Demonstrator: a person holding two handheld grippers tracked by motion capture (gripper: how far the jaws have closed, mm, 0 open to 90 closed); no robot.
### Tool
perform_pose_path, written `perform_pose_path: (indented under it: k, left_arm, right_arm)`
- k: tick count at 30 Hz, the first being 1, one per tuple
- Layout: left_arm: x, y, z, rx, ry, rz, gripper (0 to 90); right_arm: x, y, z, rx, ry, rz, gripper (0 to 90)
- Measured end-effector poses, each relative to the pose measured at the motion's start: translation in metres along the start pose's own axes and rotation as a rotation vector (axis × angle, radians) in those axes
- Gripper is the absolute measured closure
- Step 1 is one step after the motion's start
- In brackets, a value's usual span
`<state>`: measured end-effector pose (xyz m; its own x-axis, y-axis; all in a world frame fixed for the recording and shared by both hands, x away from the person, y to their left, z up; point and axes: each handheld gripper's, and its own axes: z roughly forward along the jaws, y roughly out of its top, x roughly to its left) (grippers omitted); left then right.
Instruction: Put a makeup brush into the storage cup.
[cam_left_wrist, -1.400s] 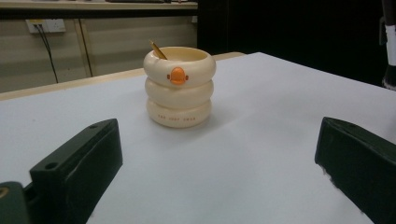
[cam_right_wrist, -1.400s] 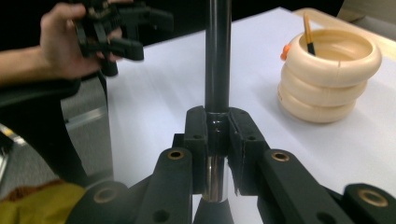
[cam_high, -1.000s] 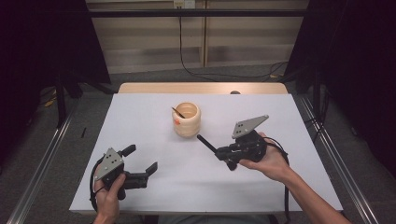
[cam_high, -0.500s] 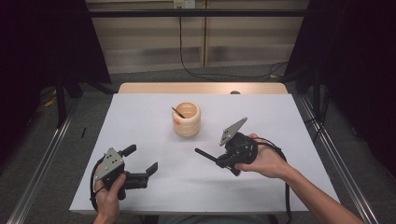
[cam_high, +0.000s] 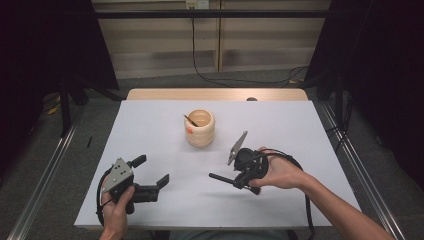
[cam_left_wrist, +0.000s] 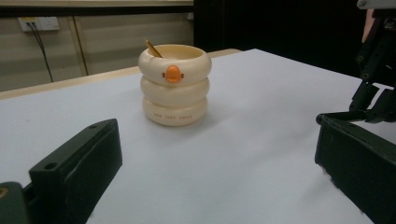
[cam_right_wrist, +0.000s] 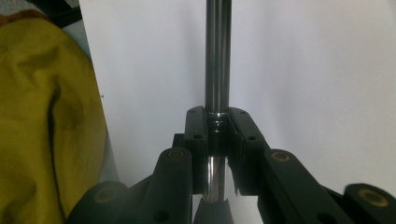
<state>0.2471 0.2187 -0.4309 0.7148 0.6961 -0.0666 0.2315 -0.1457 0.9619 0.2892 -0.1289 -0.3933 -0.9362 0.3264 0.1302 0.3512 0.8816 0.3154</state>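
**Right gripper pinching the dark rod, holder off to its far left**

Your right gripper (cam_high: 235, 180) has its jaws pressed tight on a dark metal rod (cam_right_wrist: 218, 56). In the right gripper view the rod runs straight out from between the two black jaws, away from you along the jaw line, w/ a shiny bit showing below the pinch. From the high view the rod (cam_high: 220, 177) sticks out of the gripper's front end toward your left, lying about level just above the white table (cam_high: 300, 130).

The cream ringed holder (cam_high: 200, 128) w/ the orange mark stands upright beyond the right gripper, up and to its left, clear of the rod tip, not touching. A thin stick (cam_high: 190, 120) leans inside it.

Your left gripper (cam_high: 150, 175) sits near the table's front edge, jaws spread wide, nothing between them. In the left gripper view the holder (cam_left_wrist: 174, 85) is dead ahead between the jaws but well out in front, and the right gripper (cam_left_wrist: 373, 70) shows at the far right edge.

Yellow fabric (cam_right_wrist: 46, 116) fills the left of the right gripper view.
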Motion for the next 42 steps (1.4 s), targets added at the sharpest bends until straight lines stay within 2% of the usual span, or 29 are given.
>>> perform_pose_path:
  k: [4, 5, 7, 10, 13, 15, 20, 24, 27, 30, 31, 32, 33, 34, 42]
  left_arm:
    - [0.001, 0.006, -0.001, 0.010, -0.002, 0.004, 0.9]
    - [0.002, 0.009, -0.002, -0.001, -0.015, 0.008, 1.1]
    - [0.002, 0.012, -0.004, -0.017, -0.029, 0.011, 1.3]
    - [0.002, 0.018, -0.006, -0.038, -0.045, 0.010, 1.3]
    - [0.000, 0.024, -0.007, -0.057, -0.081, 0.014, 1.4]
    - [-0.003, 0.027, -0.008, -0.064, -0.097, 0.029, 1.3]
    - [-0.008, 0.034, -0.006, -0.072, -0.098, 0.048, 1.0]
    - [-0.012, 0.048, -0.001, -0.084, -0.131, 0.076, 0.9]
    - [-0.017, 0.058, 0.004, -0.076, -0.185, 0.106, 0.7]
    - [-0.021, 0.064, 0.012, -0.068, -0.212, 0.128, 0.5]
    - [-0.021, 0.066, 0.014, -0.067, -0.216, 0.126, 0.5]
    - [-0.023, 0.067, 0.017, -0.068, -0.238, 0.112, 0.3]
    - [-0.023, 0.068, 0.020, -0.067, -0.248, 0.107, 0.4]
    - [-0.024, 0.068, 0.022, -0.069, -0.251, 0.104, 0.7]
    - [-0.033, 0.077, 0.041, -0.015, -0.305, 0.111, 0.6]
  right_arm:
    - [0.002, 0.000, 0.002, 0.016, 0.016, -0.016, 78.8]
    - [0.003, 0.001, 0.001, 0.020, 0.018, -0.003, 78.8]
    - [0.003, 0.002, 0.002, 0.005, 0.020, -0.023, 78.8]
    - [0.004, 0.002, 0.004, -0.006, 0.027, -0.030, 78.8]
    - [0.005, 0.003, 0.004, -0.005, 0.028, -0.023, 78.8]
    - [0.005, 0.002, 0.003, -0.007, 0.028, -0.022, 78.8]
    - [0.004, 0.000, 0.001, -0.014, 0.027, -0.025, 78.8]
    - [0.003, -0.002, -0.001, -0.024, 0.023, -0.026, 78.8]
    - [0.003, -0.003, -0.001, -0.026, 0.027, -0.019, 78.8]
    - [0.002, -0.004, -0.002, -0.033, 0.021, -0.021, 78.8]
    - [0.002, -0.004, -0.002, -0.031, 0.024, -0.017, 78.8]
    - [0.003, -0.004, -0.003, -0.024, 0.026, -0.005, 78.8]
    - [0.002, -0.004, -0.003, -0.034, 0.025, -0.023, 78.8]
    - [0.001, -0.005, -0.003, -0.035, 0.026, -0.020, 78.8]
    - [0.001, -0.005, -0.003, -0.037, 0.030, -0.019, 78.8]
